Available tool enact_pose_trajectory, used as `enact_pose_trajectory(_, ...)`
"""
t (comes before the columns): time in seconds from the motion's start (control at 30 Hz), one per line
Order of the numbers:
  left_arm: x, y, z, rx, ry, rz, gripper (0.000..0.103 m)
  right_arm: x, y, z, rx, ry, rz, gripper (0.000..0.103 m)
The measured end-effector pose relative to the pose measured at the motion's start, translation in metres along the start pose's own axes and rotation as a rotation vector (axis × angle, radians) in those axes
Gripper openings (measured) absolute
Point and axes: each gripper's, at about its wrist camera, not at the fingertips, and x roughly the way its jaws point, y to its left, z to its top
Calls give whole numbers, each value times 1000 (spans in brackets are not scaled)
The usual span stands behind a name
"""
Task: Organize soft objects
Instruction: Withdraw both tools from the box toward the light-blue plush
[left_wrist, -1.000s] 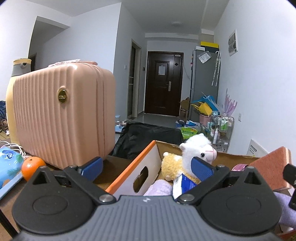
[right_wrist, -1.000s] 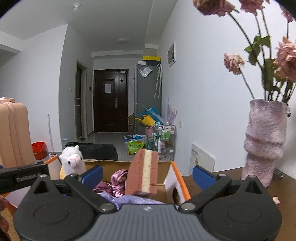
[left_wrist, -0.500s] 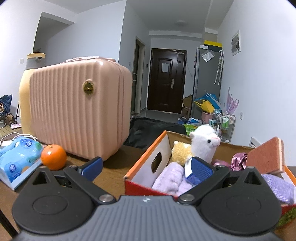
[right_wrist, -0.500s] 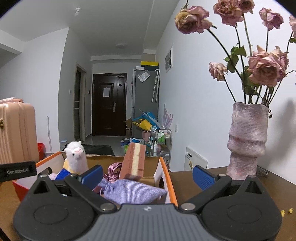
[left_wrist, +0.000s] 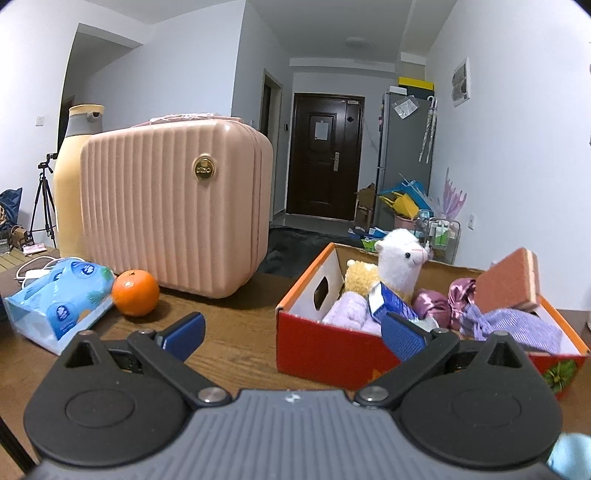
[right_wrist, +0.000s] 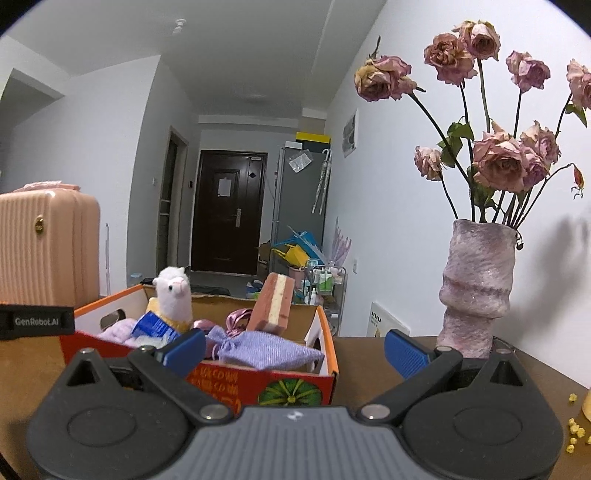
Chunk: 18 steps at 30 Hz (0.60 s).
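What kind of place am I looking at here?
Probably a lived-in home: a wooden table facing a hallway with a front door, a fridge beside it, and a vase of dried roses.

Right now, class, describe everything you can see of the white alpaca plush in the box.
The white alpaca plush is fluffy, with a pink muzzle and small dark eyes. It stands upright at the back of the red cardboard box, head above the rim. A yellow plush sits against it, and a blue-and-white packet leans in front. Neither gripper touches it.
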Motion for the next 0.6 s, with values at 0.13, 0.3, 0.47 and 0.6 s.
enact_pose_trajectory(0.13,-15,6,-6,12,3,-9,103,-14,0,-5,-26,5,13,103)
enact_pose_trajectory(0.3,-34,13,-13,27,7,-20,103,-35,3,-14,-59,23,30,103)
enact_pose_trajectory(0.47,-53,21,-20,44,14,-32,103,-56,5,-25,-97,53,52,103)
enact_pose_trajectory(0.6,-65,27,-25,51,33,-49,103,-73,7,-34,-139,72,55,103)
